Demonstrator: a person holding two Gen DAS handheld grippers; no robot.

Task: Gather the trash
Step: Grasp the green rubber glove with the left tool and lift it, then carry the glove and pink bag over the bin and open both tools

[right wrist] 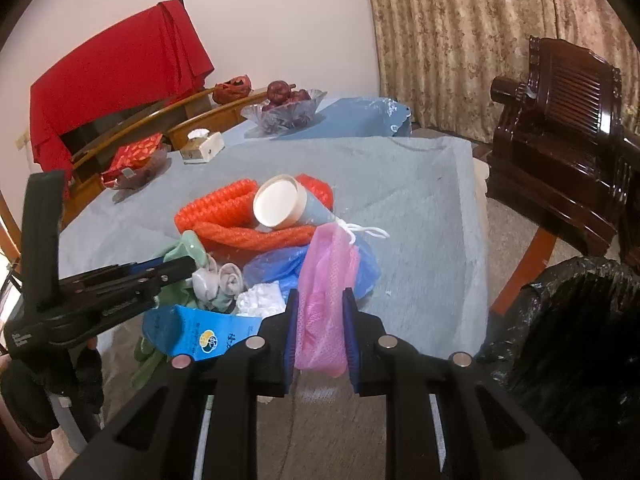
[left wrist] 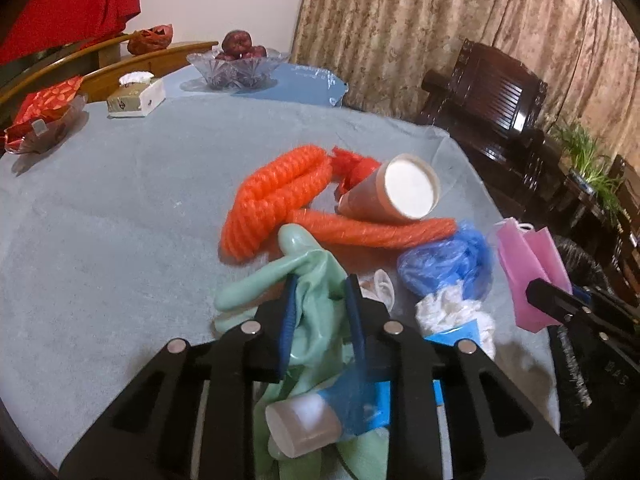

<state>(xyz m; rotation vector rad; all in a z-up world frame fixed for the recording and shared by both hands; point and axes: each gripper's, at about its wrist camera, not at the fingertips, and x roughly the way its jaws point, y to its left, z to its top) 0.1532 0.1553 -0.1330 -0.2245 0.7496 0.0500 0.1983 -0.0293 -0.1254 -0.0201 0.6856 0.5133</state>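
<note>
L gripper (left wrist: pixel 320 300) has its jaws narrow, pinched on a green glove (left wrist: pixel 316 264) at the near edge of the trash pile; blue pads press the glove from both sides, glove fingers stick out past the tips toward the left. Below the jaws, close to the cam, a blue tube (left wrist: pixel 320 416) w/ a pale cap lies on more green rubber.

R gripper (right wrist: pixel 318 320) is also narrow, clamped on a pink mesh bag (right wrist: pixel 324 280) that hangs between the pads at the table's near edge, white drawstring trailing behind it.

Rest of the trash sits mid-table (left wrist: pixel 120 220) on a grey-blue cloth: orange foam netting (left wrist: pixel 272 204) in coils, a paper cup (left wrist: pixel 392 192) on its side resting on the netting w/ mouth toward the cams, a crumpled blue plastic bag (left wrist: pixel 448 260) just R of the glove, white wadding (left wrist: pixel 452 312) beside it, a grey-white sock (right wrist: pixel 220 280) near the L gripper's tips.

Black bin bag (right wrist: pixel 572 320) stands off the table's R corner, below table level.

Far end: tissue box (left wrist: pixel 136 96), glass fruit bowl (left wrist: pixel 236 68), red-wrapped dish (left wrist: pixel 44 120). Dark wood chair (right wrist: pixel 560 120) by the curtain (left wrist: pixel 440 20).
</note>
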